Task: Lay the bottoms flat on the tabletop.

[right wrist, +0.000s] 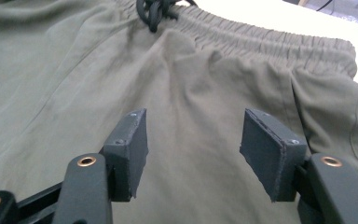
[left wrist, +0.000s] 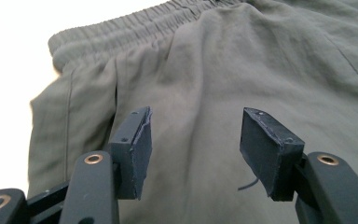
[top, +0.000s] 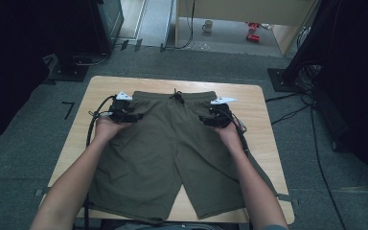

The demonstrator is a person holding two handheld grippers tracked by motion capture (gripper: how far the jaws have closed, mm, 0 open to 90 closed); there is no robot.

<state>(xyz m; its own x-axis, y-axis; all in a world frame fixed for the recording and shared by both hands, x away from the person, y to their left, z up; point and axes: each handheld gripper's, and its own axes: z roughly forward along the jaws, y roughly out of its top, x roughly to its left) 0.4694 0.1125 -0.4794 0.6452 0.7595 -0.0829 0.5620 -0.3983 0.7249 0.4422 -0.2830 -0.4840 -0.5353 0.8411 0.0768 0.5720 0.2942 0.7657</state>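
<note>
Shorts flat under both open claws, near waistband.

A mug and red things, perhaps toys, on the floor.

The high view is dim and soft, its side edges sinking into black. In both gripper views the pale wooden table burns out to white glare beyond the jaws, while the olive-green fabric shorts stay evenly lit, the near jaws slightly blurred.
</note>
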